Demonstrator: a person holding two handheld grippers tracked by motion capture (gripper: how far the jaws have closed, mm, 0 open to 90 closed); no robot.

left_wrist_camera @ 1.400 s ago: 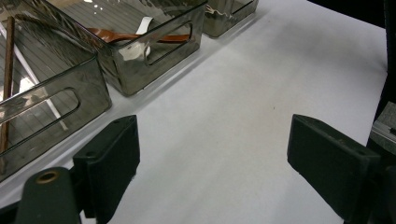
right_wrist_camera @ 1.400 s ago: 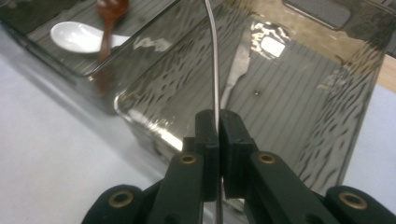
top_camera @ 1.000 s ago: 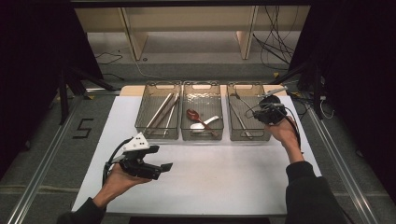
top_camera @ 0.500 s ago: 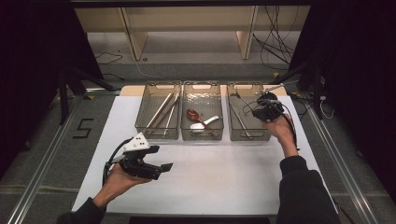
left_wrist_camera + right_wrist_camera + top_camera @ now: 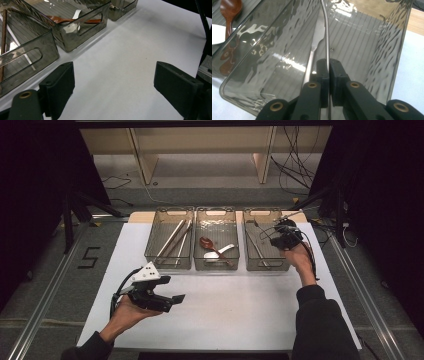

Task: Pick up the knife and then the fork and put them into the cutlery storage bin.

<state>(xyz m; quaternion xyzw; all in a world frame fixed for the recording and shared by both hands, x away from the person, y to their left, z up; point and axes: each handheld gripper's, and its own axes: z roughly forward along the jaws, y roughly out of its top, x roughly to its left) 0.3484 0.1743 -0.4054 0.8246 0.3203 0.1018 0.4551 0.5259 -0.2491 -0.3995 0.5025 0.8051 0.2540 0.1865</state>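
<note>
My right gripper (image 5: pixel 281 236) hangs over the right-hand clear bin (image 5: pixel 250 216). In the right gripper view its jaws (image 5: pixel 329 62) are shut on a thin metal utensil (image 5: pixel 326 30), seen edge-on and reaching away over the bin. A second metal utensil (image 5: pixel 316 37) lies flat on that bin's floor (image 5: pixel 357 37). My left gripper (image 5: pixel 176 298) is held low over the white table at the front left. Its jaws (image 5: pixel 113 82) stand open with only bare tabletop between them.
The middle bin (image 5: pixel 216 266) holds a brown spoon (image 5: pixel 206 242) and a white spoon (image 5: pixel 220 253). The left bin (image 5: pixel 155 256) holds chopsticks (image 5: pixel 172 240). The white table mat (image 5: pixel 235 305) ends in dark floor rails on either side.
My right gripper has edged slightly left over the right bin with the utensil still held. The left gripper has not moved.
</note>
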